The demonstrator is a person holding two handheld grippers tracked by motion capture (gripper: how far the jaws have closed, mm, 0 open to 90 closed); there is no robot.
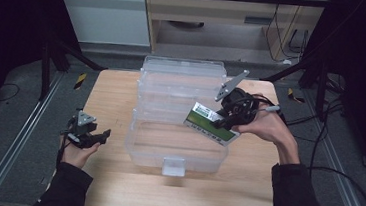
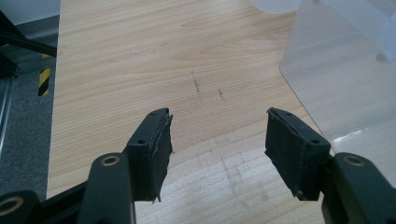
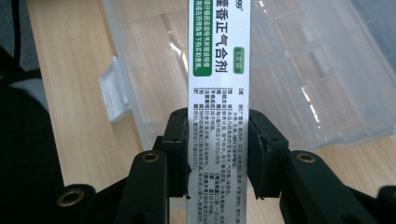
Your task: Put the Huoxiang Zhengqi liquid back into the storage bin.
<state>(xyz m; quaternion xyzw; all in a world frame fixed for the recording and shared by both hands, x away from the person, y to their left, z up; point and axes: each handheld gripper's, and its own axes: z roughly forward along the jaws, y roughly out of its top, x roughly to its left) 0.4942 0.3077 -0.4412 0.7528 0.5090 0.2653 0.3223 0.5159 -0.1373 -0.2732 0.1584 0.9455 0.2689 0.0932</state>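
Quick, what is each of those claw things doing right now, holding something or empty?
Left gripper: open and empty, above the wooden table.
Right gripper: closed on a white and green medicine box, over the clear plastic case.

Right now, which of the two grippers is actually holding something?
The right gripper, clamped on the green-and-white medicine box over the clear bin; the left gripper is open with nothing between its jaws.
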